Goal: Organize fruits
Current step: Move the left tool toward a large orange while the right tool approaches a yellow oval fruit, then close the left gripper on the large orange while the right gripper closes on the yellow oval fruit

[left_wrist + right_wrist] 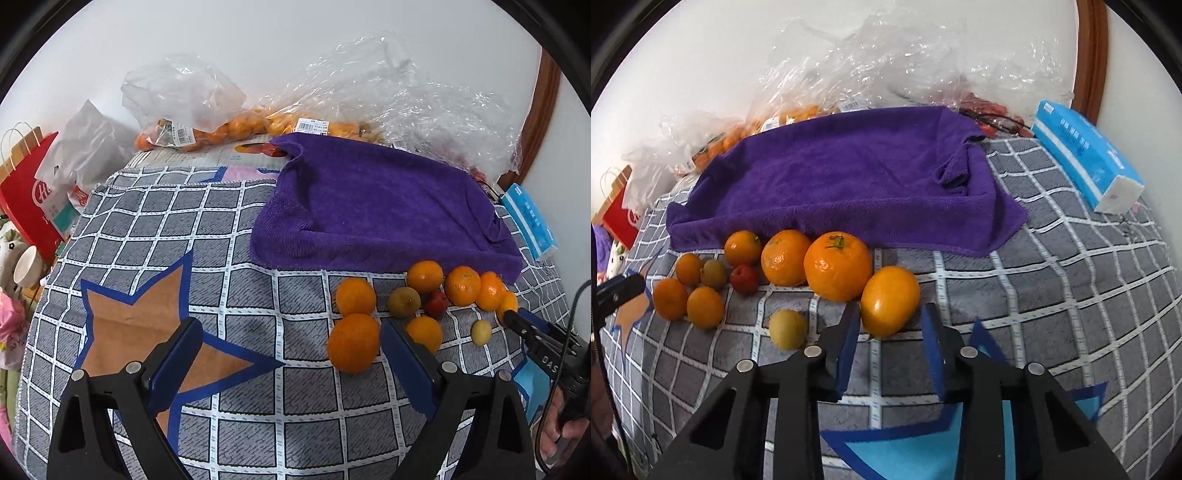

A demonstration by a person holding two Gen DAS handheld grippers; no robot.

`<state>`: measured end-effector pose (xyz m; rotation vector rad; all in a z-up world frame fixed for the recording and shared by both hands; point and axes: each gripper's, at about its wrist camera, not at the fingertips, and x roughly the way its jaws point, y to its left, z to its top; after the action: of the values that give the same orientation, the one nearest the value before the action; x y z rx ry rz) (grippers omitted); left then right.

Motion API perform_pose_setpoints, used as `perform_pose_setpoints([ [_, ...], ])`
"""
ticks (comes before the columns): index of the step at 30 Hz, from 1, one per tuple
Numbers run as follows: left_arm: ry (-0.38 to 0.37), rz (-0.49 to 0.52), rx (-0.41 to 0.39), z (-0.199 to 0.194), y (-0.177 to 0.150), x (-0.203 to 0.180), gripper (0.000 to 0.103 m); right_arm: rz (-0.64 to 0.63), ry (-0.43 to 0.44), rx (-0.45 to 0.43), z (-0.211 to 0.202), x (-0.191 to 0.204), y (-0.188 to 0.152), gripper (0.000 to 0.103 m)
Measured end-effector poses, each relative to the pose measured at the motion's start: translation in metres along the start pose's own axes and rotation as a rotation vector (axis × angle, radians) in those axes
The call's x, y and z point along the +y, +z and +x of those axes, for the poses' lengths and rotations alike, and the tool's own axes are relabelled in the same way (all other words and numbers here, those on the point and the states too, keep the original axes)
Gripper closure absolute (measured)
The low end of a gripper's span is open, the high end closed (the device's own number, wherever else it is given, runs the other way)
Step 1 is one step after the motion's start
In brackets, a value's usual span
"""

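Task barely started: the fruits [798, 273] all sit loose on the checked cloth [1052, 280], just in front of the purple towel [849, 173], which has no fruit on it. Right claw [890, 328] half open, empty, its tips either side of the nearest orange [890, 301]. Left claw [291, 365] wide open, empty, beside another orange [353, 342]. Everything left to sort.

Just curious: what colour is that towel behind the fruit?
Purple; the towel shows best in the right wrist view.
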<state>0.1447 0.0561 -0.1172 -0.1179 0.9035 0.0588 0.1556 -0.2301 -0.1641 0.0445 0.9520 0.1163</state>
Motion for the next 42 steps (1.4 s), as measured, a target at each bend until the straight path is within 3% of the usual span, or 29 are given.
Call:
perform_pose_setpoints([
  [11,-0.034,0.013,0.021,0.008,-0.003,-0.002,0.01,-0.005,0.043,0.021,0.011,-0.001,0.005,0.069],
  [21,-0.103,0.043,0.047,0.014,-0.008,-0.015,0.018,-0.043,-0.005,-0.003,0.014,0.002,0.006,0.069],
  [27,-0.1,0.059,0.072,0.026,-0.008,-0.024,0.029,-0.042,0.015,0.003,0.006,-0.007,0.0,0.069],
  [33,-0.1,0.073,0.101,0.037,-0.009,-0.027,0.052,-0.022,0.036,0.009,0.014,-0.008,0.002,0.069],
  [35,-0.115,0.082,0.103,0.037,-0.01,-0.027,0.065,-0.027,0.025,0.003,0.015,-0.005,0.003,0.069],
  [42,-0.135,0.097,0.108,0.033,-0.012,-0.029,0.067,-0.034,0.024,-0.017,0.005,0.002,0.0,0.07],
])
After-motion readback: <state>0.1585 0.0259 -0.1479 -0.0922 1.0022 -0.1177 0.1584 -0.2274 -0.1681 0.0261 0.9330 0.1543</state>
